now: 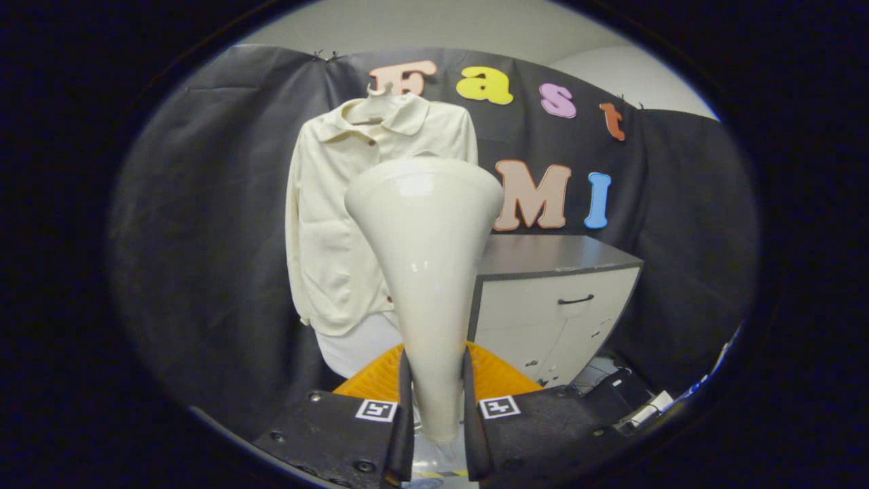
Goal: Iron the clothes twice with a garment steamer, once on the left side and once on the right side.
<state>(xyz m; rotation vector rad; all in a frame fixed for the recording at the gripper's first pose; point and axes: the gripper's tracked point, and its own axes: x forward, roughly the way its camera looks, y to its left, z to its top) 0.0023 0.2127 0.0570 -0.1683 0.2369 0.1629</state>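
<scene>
My gripper (436, 401) is shut on the garment steamer (426, 231), a cream cone-shaped head whose narrow neck is pinched between both fingers and whose wide end rises upright ahead of them. Beyond the steamer a cream long-sleeved shirt (333, 217) hangs on a hanger (377, 95) against the black cloth wall. The steamer's wide end covers the shirt's right half and stands apart from the fabric, some way short of it. The shirt's collar, left sleeve and left front panel show.
A white cabinet (563, 299) with a dark top and a black handle stands to the right of the shirt. An orange ribbed object (495, 377) lies just behind the fingers. Cables and small items (638, 401) sit on the floor at the lower right.
</scene>
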